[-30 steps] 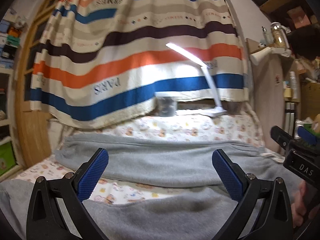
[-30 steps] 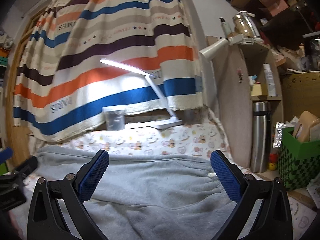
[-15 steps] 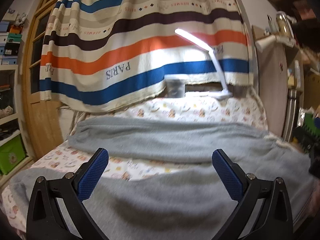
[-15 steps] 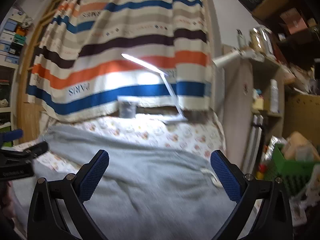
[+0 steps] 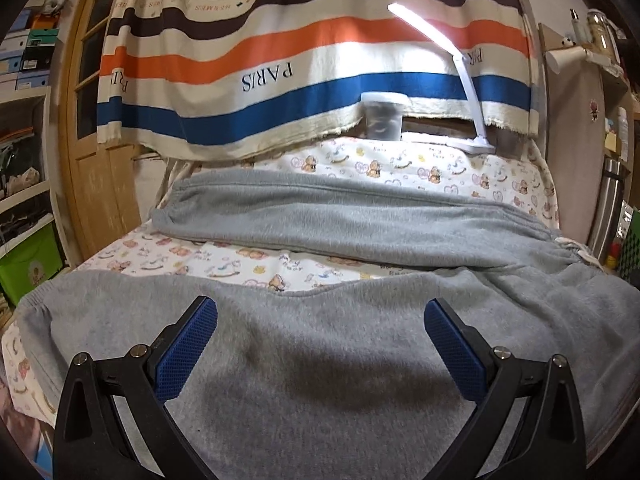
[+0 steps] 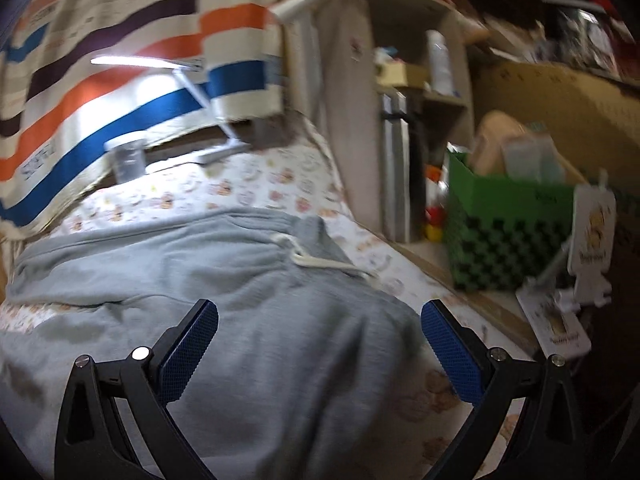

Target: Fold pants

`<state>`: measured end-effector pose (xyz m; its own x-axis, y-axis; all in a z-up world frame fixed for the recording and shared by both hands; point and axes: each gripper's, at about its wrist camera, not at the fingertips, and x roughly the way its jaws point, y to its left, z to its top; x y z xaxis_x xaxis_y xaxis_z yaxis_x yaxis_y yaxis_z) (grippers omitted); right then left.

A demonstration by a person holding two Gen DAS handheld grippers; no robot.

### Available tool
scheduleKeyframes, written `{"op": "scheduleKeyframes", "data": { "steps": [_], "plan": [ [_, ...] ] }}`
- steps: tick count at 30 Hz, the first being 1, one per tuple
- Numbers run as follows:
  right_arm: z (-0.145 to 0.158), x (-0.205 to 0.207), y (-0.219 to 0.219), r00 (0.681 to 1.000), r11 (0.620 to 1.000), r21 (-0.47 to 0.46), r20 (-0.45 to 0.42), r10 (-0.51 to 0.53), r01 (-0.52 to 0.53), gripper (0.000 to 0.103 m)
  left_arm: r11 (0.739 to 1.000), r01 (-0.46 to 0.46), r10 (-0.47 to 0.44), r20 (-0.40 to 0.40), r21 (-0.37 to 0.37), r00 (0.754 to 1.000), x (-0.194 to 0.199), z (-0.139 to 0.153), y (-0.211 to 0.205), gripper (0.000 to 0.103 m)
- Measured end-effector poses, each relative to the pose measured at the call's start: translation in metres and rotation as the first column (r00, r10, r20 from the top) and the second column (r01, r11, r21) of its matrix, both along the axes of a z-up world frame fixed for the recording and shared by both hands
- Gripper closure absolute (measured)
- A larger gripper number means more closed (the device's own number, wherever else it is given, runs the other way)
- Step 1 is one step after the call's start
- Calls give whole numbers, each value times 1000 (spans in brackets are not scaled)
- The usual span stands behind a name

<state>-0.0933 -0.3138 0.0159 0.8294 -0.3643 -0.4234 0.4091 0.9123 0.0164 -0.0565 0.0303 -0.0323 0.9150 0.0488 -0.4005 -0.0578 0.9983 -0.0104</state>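
Pants [image 5: 352, 232] are spread flat across the bed [image 5: 248, 268], both grey legs running side by side with a strip of printed sheet showing between them; nothing's been folded yet by the look of it. The waistband end with its white drawstring [image 6: 320, 260] is seen in the right view, at the pants' right end.

What's changed over the last second: both views have been dropped lower and pulled in closer to the pants. The left gripper [image 5: 320, 340] is now hung right over the near leg, jaws spread wide, nothing pinched. The right gripper [image 6: 320, 340] has been swung toward the waistband side, also spread wide and empty, and its picture is smeared, so it was probably caught mid-move. Probably means a first grab is being lined up, likely the near leg to be carried over onto the far one, but that's only a guess.

Edges: the near leg's cuff [image 5: 32, 312] is sat close to the bed's left edge, and the pants' near side runs right along the front edge. Beyond the far leg there's a band of bare sheet before the striped curtain [image 5: 280, 80], lamp [image 5: 476, 136] and cup [image 5: 384, 116]. Right of the waistband, a green basket [image 6: 508, 240] and shelves [image 6: 420, 92] are crowded in, so less swing room there.
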Motion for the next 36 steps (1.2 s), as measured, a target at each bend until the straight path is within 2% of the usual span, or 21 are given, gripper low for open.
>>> {"op": "scheduleKeyframes", "data": {
  "steps": [3,6,7,9,14,16,23,26,31,36],
  "plan": [
    [-8,1,-15,1000,997,77,-11,-29,30,2,999,-35,35,-1,12,999,1,-3,-2,0],
    [-17,6,-30,997,980,182,-30,-76,80,15,993,-121,120,52,7,991,-4,0,1,0],
    [-21,9,-36,998,967,246,-40,-58,66,15,993,-118,117,53,1,992,-4,1,3,0],
    [-25,15,-42,995,952,295,-85,-57,79,16,994,-108,108,45,-9,993,-3,2,6,0],
    [-33,18,-49,990,931,348,-124,-72,111,18,991,-130,130,37,-20,991,-3,2,14,0],
    [-36,20,-49,991,924,371,-128,-45,90,29,989,-146,146,32,-23,989,-2,1,16,0],
    [-35,23,-48,991,920,386,-131,-15,65,40,981,-184,186,24,-56,982,-2,2,30,0],
    [-35,24,-49,991,920,386,-132,-7,58,48,980,-194,195,17,-51,981,0,1,33,0],
    [-33,22,-47,993,920,391,-119,11,37,68,973,-224,226,20,-63,974,-3,1,45,0],
    [-29,20,-48,995,899,437,-91,30,13,71,949,-295,299,22,-108,954,-12,8,75,2]
  ]
}}
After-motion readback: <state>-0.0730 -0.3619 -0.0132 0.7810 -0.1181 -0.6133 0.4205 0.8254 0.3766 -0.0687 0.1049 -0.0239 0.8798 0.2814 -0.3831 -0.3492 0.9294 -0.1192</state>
